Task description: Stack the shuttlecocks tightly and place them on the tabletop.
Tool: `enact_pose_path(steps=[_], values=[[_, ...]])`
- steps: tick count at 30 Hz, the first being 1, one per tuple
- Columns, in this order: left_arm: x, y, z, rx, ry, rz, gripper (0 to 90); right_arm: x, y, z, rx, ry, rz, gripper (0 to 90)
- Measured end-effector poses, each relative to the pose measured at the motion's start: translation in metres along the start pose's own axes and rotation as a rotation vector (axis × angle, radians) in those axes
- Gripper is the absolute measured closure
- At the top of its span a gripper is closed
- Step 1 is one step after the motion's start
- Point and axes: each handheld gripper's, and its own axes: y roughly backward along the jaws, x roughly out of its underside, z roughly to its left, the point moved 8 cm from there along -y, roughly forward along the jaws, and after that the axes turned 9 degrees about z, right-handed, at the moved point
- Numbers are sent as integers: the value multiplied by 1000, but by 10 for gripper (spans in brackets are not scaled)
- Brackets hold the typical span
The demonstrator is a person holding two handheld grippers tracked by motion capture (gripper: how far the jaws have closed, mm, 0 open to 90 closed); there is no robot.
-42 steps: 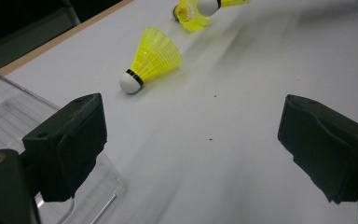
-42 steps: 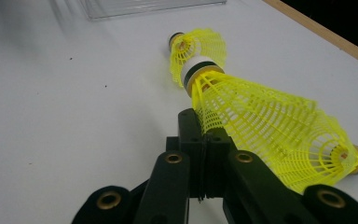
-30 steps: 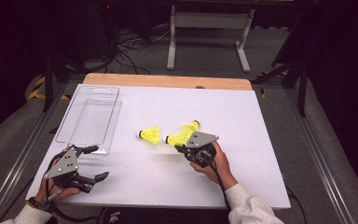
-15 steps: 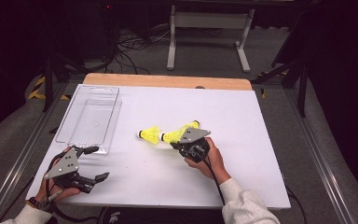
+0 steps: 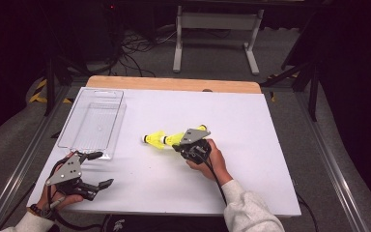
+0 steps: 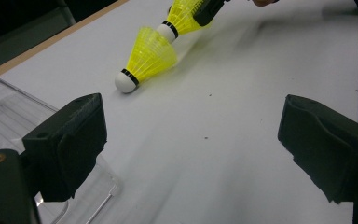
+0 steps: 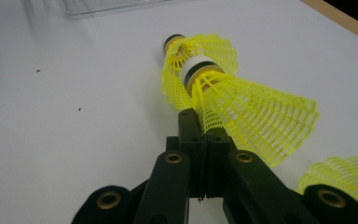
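Bright, evenly lit table; dark surroundings; slight motion blur.

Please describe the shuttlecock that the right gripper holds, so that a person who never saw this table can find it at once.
On the white table, right of the clear tray, three yellow shuttlecocks lie in a row. The held shuttlecock is the middle one. Alone among them, it has its net skirt pinched by the right gripper.

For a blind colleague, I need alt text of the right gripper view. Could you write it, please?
The right gripper is shut on the net skirt of a yellow shuttlecock, its cork pointing at a second yellow shuttlecock on the white table. A third skirt shows at lower right, a clear tray at the top.
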Motion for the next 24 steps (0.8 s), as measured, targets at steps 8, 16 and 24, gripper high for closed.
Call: enact_pose_path(steps=[8,16,24], values=[[0,0,0,3,-1,-1,89,-6,-13,2,-8,7,18,895],[0,1,-1,5,5,-6,89,-10,-22,4,-13,8,34,895],[-1,1,-1,8,2,-8,88,-14,-34,8,-14,12,59,893]])
